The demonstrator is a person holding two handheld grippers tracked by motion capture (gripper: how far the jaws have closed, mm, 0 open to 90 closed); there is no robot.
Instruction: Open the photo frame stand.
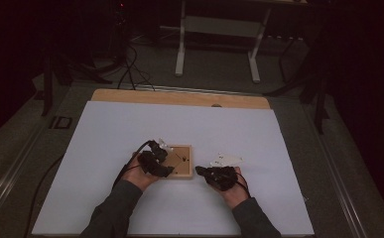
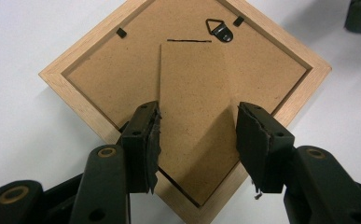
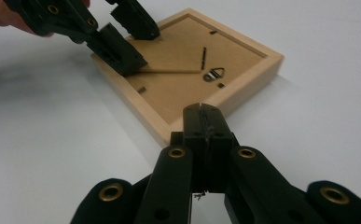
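A light wooden picture frame [image 1: 183,166] lies face down on the white sheet, its brown backing up. My left gripper [image 1: 166,161] is over its left part. In the left gripper view the jaws [image 2: 197,116] stand open on either side of the cardboard stand flap [image 2: 192,93], which is lifted a little off the backing; the left pad is at the flap's edge, the right pad is apart from it. A metal hanger [image 2: 220,29] sits near the far corner. My right gripper [image 3: 204,114] is shut and empty, its tip just short of the frame's near edge [image 3: 243,88].
The white sheet [image 1: 130,129] covers a wooden tabletop whose bare far strip [image 1: 179,97] shows. Beyond the table are the white legs of a stand [image 1: 181,44] and cables [image 1: 130,69] on the dark floor. Both forearms enter from the bottom.
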